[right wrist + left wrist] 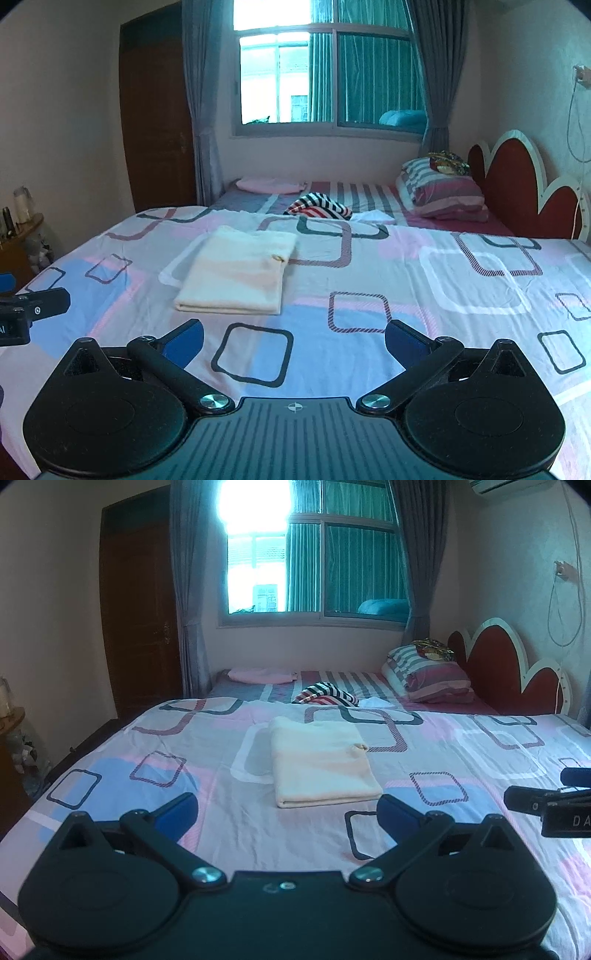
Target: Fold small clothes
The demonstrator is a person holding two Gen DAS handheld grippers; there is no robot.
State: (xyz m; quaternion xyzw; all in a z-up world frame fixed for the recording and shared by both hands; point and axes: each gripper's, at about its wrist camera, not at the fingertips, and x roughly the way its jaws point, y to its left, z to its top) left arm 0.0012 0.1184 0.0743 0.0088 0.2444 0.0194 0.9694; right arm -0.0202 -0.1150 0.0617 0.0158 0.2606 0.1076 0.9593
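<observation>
A cream garment [321,762] lies folded into a neat rectangle on the patterned bedsheet [147,738]; it also shows in the right wrist view [236,275]. My left gripper [288,812] is open and empty, held just short of the garment's near edge. My right gripper [293,341] is open and empty, nearer than the garment and to its right. The right gripper shows at the right edge of the left wrist view [546,801]. The left gripper shows at the left edge of the right wrist view [29,306]. A striped red, white and black garment [327,694] lies crumpled further back.
A pink cloth [262,675] and a stack of striped pillows [428,675] lie at the far end by the red headboard [498,668]. A wooden door [136,613] and a side table [11,720] stand at the left. A curtained window [310,554] is behind.
</observation>
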